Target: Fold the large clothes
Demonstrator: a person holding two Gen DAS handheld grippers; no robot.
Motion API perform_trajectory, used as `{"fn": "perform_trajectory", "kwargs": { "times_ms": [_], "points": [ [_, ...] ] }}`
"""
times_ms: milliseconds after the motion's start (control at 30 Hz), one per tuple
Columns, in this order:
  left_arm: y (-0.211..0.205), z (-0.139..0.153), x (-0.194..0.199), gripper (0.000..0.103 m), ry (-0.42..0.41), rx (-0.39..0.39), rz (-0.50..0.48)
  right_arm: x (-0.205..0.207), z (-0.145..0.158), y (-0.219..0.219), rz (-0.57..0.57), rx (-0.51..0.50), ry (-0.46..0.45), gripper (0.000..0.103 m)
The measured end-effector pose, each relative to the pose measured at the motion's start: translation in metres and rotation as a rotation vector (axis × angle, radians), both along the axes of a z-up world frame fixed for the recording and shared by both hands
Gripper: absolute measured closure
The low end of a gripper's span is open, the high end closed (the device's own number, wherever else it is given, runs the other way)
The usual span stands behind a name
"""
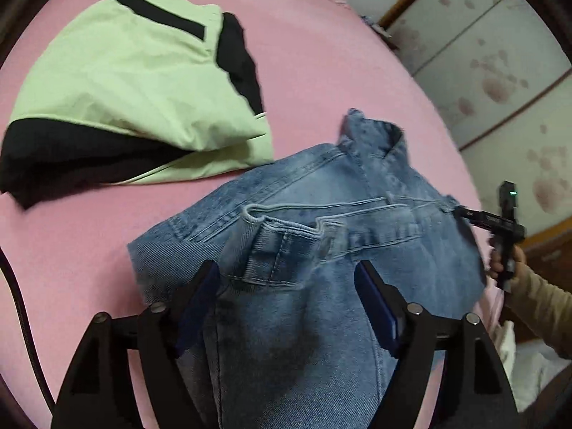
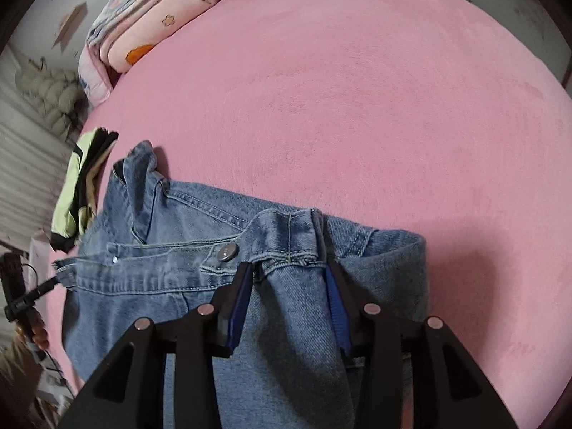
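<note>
A pair of blue jeans (image 1: 321, 193) lies on the pink bed, waistband bunched. In the left wrist view my left gripper (image 1: 286, 275) has its jaws wide apart around a thick fold of denim near the waistband; I cannot tell if it grips. My right gripper (image 1: 461, 211) shows at the far right, at the waistband's other end. In the right wrist view my right gripper (image 2: 289, 271) straddles a gathered ridge of the jeans (image 2: 171, 268) by the metal button (image 2: 227, 251), pads pressed on the fabric. My left gripper (image 2: 53, 280) is at the left edge.
A folded light-green and black garment (image 1: 136, 82) lies on the pink bed sheet (image 2: 357, 89) to the left of the jeans. Folded quilts (image 2: 153, 18) sit at the head of the bed. A wardrobe with paw prints (image 1: 500, 89) stands to the right.
</note>
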State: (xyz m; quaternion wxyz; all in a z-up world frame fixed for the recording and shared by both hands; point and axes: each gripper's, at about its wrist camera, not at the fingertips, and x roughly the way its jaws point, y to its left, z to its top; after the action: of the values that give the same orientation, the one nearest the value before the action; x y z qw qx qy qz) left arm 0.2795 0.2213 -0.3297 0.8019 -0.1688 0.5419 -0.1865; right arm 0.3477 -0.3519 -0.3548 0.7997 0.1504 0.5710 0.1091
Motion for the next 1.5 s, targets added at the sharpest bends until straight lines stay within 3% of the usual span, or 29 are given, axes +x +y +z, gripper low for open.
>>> {"fn": "perform_trajectory", "kwargs": {
  "times_ms": [100, 200, 400, 467, 500, 533, 567, 600, 700, 833, 967, 1100, 1200, 1267, 1300, 1333, 1400, 1500],
  "points": [
    [0.005, 0.0, 0.002, 0.025, 0.001, -0.044, -0.015, -0.002, -0.001, -0.004, -0.03, 0.052, 0.011, 0.056],
    [-0.004, -0.006, 0.006, 0.025, -0.009, 0.024, -0.051, -0.002, 0.0, 0.001, -0.04, 0.055, 0.011, 0.053],
    [-0.039, -0.025, 0.023, 0.026, -0.048, 0.281, -0.104, 0.002, -0.004, 0.044, 0.115, -0.24, -0.014, 0.044],
    [-0.045, -0.033, 0.026, 0.043, -0.057, 0.363, -0.069, -0.001, -0.006, 0.053, 0.135, -0.304, -0.035, 0.044],
    [-0.047, -0.035, 0.026, 0.057, -0.058, 0.391, -0.063, -0.003, -0.006, 0.056, 0.131, -0.326, -0.045, 0.046],
    [-0.049, -0.034, 0.025, 0.069, -0.07, 0.404, -0.062, -0.005, -0.005, 0.058, 0.124, -0.338, -0.05, 0.054],
    [-0.053, -0.031, 0.024, 0.073, -0.083, 0.446, -0.051, -0.007, -0.003, 0.059, 0.119, -0.349, -0.057, 0.063],
    [-0.055, -0.028, 0.023, 0.08, -0.092, 0.486, -0.04, -0.009, 0.001, 0.06, 0.112, -0.377, -0.07, 0.079],
    [-0.061, -0.009, 0.017, 0.084, -0.122, 0.561, 0.025, -0.017, 0.022, 0.06, 0.09, -0.407, -0.129, 0.089],
    [-0.062, 0.015, 0.016, 0.085, -0.169, 0.584, 0.125, -0.023, 0.056, 0.055, 0.041, -0.374, -0.232, 0.089],
    [-0.063, 0.015, 0.025, 0.084, -0.216, 0.585, 0.223, -0.013, 0.049, 0.051, 0.006, -0.365, -0.255, 0.09],
    [-0.066, -0.033, 0.037, 0.081, -0.129, 0.614, 0.246, 0.003, -0.001, 0.057, 0.012, -0.402, -0.183, 0.089],
    [-0.07, -0.048, 0.033, 0.077, -0.157, 0.654, 0.264, -0.001, -0.015, 0.059, 0.015, -0.43, -0.198, 0.086],
    [-0.065, -0.048, 0.03, 0.069, -0.16, 0.643, 0.286, -0.003, -0.012, 0.058, 0.008, -0.433, -0.197, 0.083],
    [-0.061, -0.047, 0.03, 0.06, -0.157, 0.631, 0.303, -0.004, -0.009, 0.056, 0.009, -0.438, -0.183, 0.077],
    [-0.054, -0.045, 0.029, 0.044, -0.148, 0.616, 0.327, -0.003, -0.006, 0.055, 0.007, -0.453, -0.169, 0.069],
    [-0.04, -0.038, 0.029, 0.027, -0.115, 0.589, 0.383, -0.004, 0.003, 0.053, 0.006, -0.47, -0.149, 0.068],
    [-0.027, -0.021, 0.023, 0.026, -0.089, 0.536, 0.416, -0.01, 0.032, 0.056, -0.001, -0.471, -0.173, 0.068]
  ]
}}
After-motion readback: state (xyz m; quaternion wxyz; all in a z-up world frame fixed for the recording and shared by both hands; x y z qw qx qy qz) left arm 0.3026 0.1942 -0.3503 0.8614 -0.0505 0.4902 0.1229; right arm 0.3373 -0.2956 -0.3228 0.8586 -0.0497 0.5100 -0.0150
